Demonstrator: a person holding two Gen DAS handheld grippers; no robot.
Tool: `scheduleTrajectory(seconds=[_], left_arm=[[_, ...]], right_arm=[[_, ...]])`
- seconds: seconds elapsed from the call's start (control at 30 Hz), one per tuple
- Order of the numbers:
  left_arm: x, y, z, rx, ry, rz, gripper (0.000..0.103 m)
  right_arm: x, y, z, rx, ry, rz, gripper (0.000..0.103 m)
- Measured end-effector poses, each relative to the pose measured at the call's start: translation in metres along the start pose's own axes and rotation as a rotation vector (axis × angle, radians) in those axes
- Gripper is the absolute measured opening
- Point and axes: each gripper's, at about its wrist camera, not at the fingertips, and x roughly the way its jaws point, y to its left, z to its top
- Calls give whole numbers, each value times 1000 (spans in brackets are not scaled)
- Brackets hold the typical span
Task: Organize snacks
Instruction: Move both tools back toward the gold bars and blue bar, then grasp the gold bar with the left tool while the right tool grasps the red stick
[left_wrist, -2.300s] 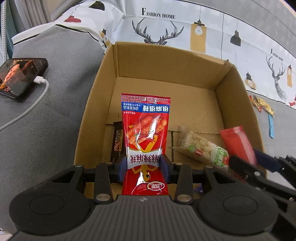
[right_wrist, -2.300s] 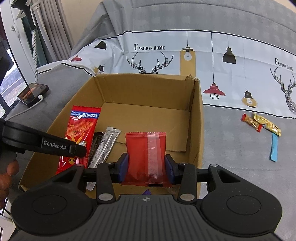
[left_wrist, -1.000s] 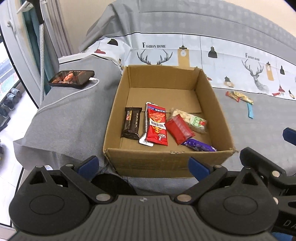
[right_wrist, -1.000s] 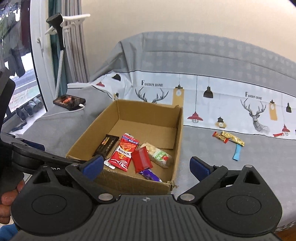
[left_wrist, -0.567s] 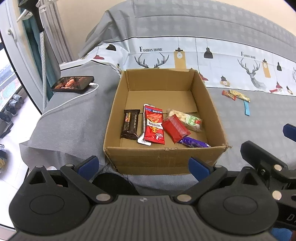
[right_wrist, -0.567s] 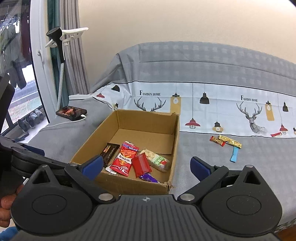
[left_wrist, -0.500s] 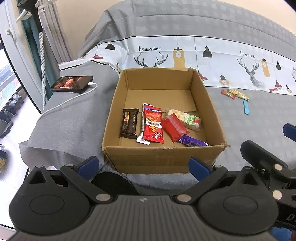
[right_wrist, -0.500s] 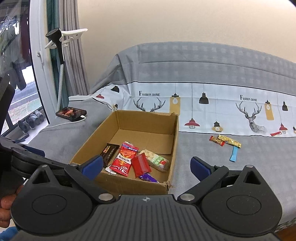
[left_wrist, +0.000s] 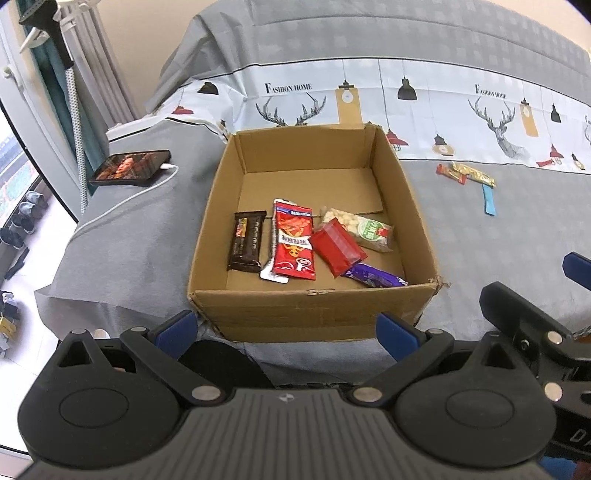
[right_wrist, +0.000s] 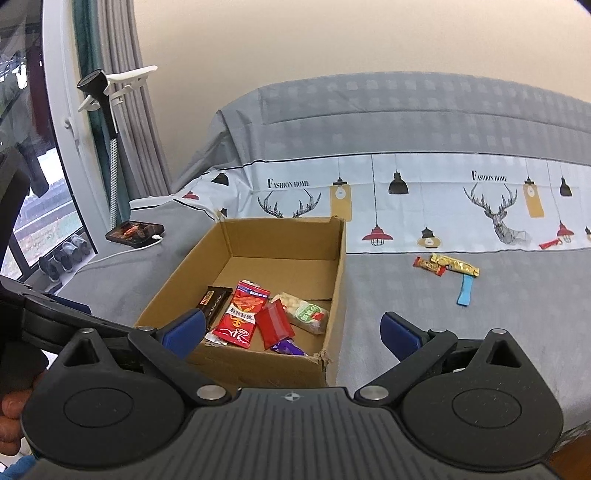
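Both your left gripper (left_wrist: 286, 328) and right gripper (right_wrist: 293, 330) hang empty, fingers spread wide, near the cardboard box (left_wrist: 314, 310) on the bed. Six snacks already lie inside. Three more, a red bar (right_wrist: 429, 266), a gold bar (right_wrist: 457, 264) and a blue stick (right_wrist: 464, 290), sit far right on the bedspread. They look light, thin and probably crinkly-slick, so pinch each across its middle.

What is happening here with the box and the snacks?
A person holds two grippers, both open and empty, in front of a cardboard box. Six snacks lie in the box, among them a red packet. Three snacks lie on the bed outside it, not yet packed.
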Motion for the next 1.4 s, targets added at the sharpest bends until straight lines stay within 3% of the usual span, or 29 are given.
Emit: scheduleTrajectory(seconds=[0.3, 0.47, 0.73, 0.9, 1.03, 1.17, 1.23, 1.4], left_arm=[[16, -22, 19, -5, 66, -32, 103], [29, -47, 48, -31, 110, -92, 103], [72, -127, 130, -93, 213, -250, 103], [127, -198, 192, -155, 286, -289, 103], [188, -266, 229, -156, 358, -292, 103], [253, -324, 255, -142, 387, -310, 103], [285, -344, 264, -160, 393, -319, 103], [354, -376, 276, -205, 425, -330, 103]], right_arm=[[11, -44, -6, 118, 44, -35, 101], [14, -90, -3, 169, 38, -122, 101], [26, -212, 10, 244, 11, -343, 101], [52, -312, 30, 364, -11, -459, 101], [97, -404, 57, 497, -46, -541, 102], [168, -494, 76, 546, -51, -572, 102], [217, -543, 83, 544, -22, -519, 102], [303, -610, 85, 607, 0, -586, 102]])
